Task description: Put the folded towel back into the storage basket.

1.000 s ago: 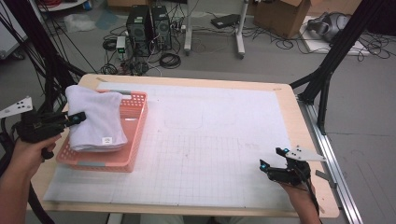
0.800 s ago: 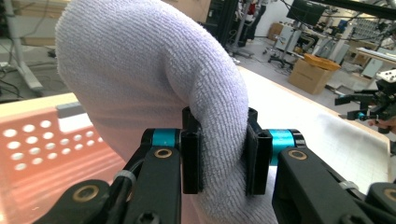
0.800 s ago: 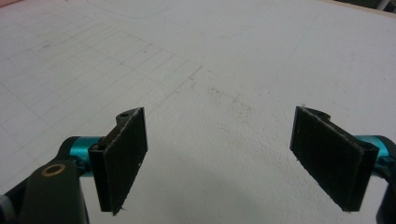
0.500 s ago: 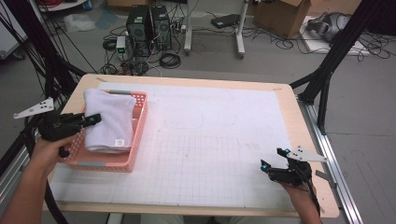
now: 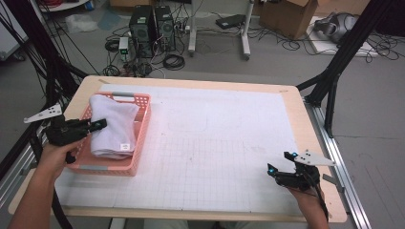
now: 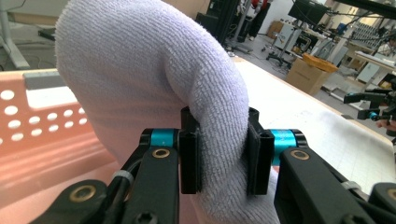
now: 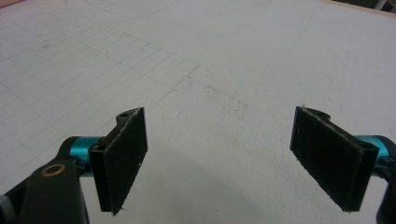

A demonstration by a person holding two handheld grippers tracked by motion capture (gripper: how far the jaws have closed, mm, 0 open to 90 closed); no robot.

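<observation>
Left gripper (image 5: pixel 98 125) pinching folded white towel (image 5: pixel 114 125) over pink basket (image 5: pixel 143 136); right gripper (image 5: pixel 281 164) spread wide, resting idle near table (image 5: pixel 229 143) edge

Fluffy terry towel (image 6: pixel 154 84) (plastic basket (image 6: pixel 42 135)).

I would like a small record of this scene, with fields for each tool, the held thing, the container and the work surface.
left tool: shut on the white towel, pads pressing a fold from both sides
right tool: open, nothing between the pads, low above the mat
white towel: folded, lying in the basket
pink basket: perforated plastic, at the table's left side
gridded mat: white, covers most of the table
</observation>
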